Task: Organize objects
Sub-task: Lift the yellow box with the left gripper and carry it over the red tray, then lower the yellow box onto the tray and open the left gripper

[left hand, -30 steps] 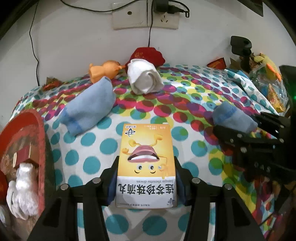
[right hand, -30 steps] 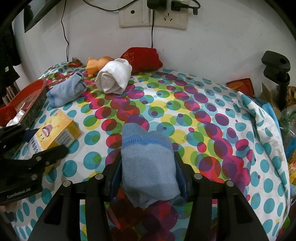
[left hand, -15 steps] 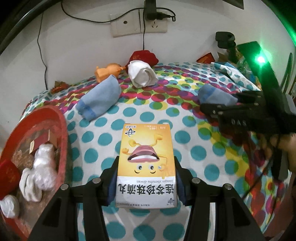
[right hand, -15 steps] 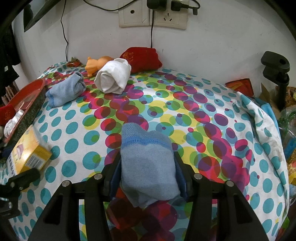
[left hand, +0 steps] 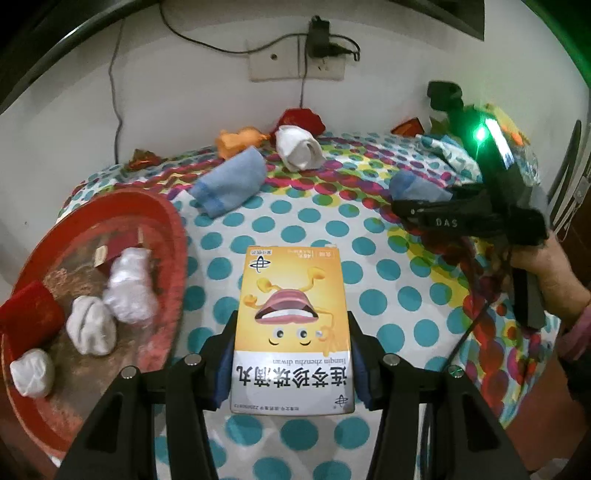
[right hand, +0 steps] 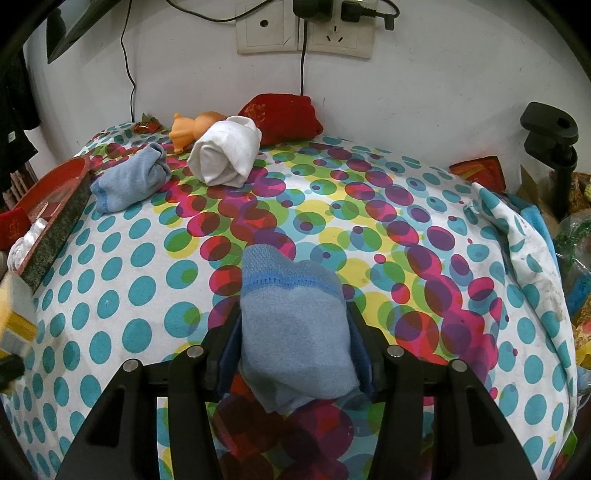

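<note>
My left gripper (left hand: 291, 354) is shut on a yellow medicine box (left hand: 293, 325) with a cartoon face, held above the dotted tablecloth beside a red tray (left hand: 110, 206). My right gripper (right hand: 293, 343) is shut on a rolled light-blue sock (right hand: 295, 332). In the left wrist view the right gripper (left hand: 413, 201) shows at the right with that sock (left hand: 413, 188), a person's hand (left hand: 546, 273) behind it. A second blue sock roll (right hand: 129, 181), a white sock roll (right hand: 225, 155), an orange toy (right hand: 192, 129) and a red pouch (right hand: 284, 118) lie near the wall.
The red tray holds white wrapped lumps (left hand: 129, 291), a red packet (left hand: 31, 317) and a small box. Wall sockets with cables (right hand: 306, 33) sit above the table. A black clamp stand (right hand: 554, 147) and bags of clutter crowd the right edge.
My left gripper has carried the yellow box back and to the left, so the red tray now fills more of its view. The right gripper and its sock stayed still.
</note>
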